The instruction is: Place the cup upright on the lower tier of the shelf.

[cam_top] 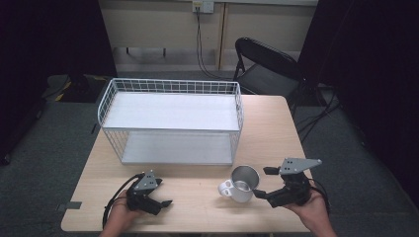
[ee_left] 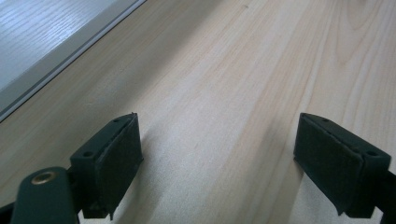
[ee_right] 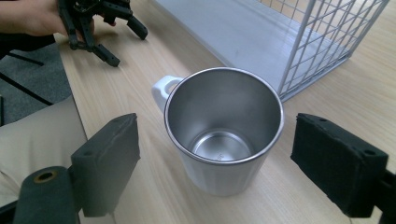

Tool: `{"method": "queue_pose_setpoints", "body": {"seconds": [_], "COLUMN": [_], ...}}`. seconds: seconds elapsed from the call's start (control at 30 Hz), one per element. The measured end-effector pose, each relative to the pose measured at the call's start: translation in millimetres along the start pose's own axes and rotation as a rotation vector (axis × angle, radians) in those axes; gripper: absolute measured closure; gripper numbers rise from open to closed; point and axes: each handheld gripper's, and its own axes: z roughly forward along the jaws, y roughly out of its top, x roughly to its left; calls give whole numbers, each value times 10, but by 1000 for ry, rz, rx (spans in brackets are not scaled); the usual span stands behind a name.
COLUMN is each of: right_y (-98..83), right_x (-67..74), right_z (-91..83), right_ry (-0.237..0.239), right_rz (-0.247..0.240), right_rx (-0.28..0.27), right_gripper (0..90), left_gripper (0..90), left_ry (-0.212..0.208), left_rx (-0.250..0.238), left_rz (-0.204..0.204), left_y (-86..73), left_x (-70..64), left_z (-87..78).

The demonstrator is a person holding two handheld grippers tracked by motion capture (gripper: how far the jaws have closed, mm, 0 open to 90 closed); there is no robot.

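A steel mug (cam_top: 240,184) with a white outside and a white handle stands upright and empty on the wooden table (cam_top: 197,212), in front of the rack's right end. My right gripper (cam_top: 264,182) is open just to its right. In the right gripper view the mug (ee_right: 224,140) sits between the two spread jaws of the right gripper (ee_right: 224,161), with a gap on each side. Its handle points away toward the left gripper (ee_right: 100,28). My left gripper (cam_top: 164,192) rests open near the table's front left. Its jaws (ee_left: 229,163) hold only bare wood between them.
A white two-tier wire rack (cam_top: 170,118) stands across the middle of the table, both shelves bare; its lower board (ee_left: 42,42) lies close ahead of the left gripper. A black folding chair (cam_top: 267,64) stands behind the table's far right corner.
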Motion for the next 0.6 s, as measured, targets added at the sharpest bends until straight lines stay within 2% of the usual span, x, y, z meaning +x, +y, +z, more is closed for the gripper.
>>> {"method": "queue_pose_setpoints", "body": {"seconds": [0.47,0.6], "right_y": [-47,-45], "right_x": [64,94], "right_z": [166,213], "right_ry": [39,45], "right_rz": [-24,-46], "right_rx": [18,28], "right_gripper": [142,150], "left_gripper": [149,149], "left_ry": [-1,-1], "left_rx": [-2,-1], "left_rz": [1,1], "left_y": [0,0], "left_x": [2,3], "left_z": [-1,-1]}}
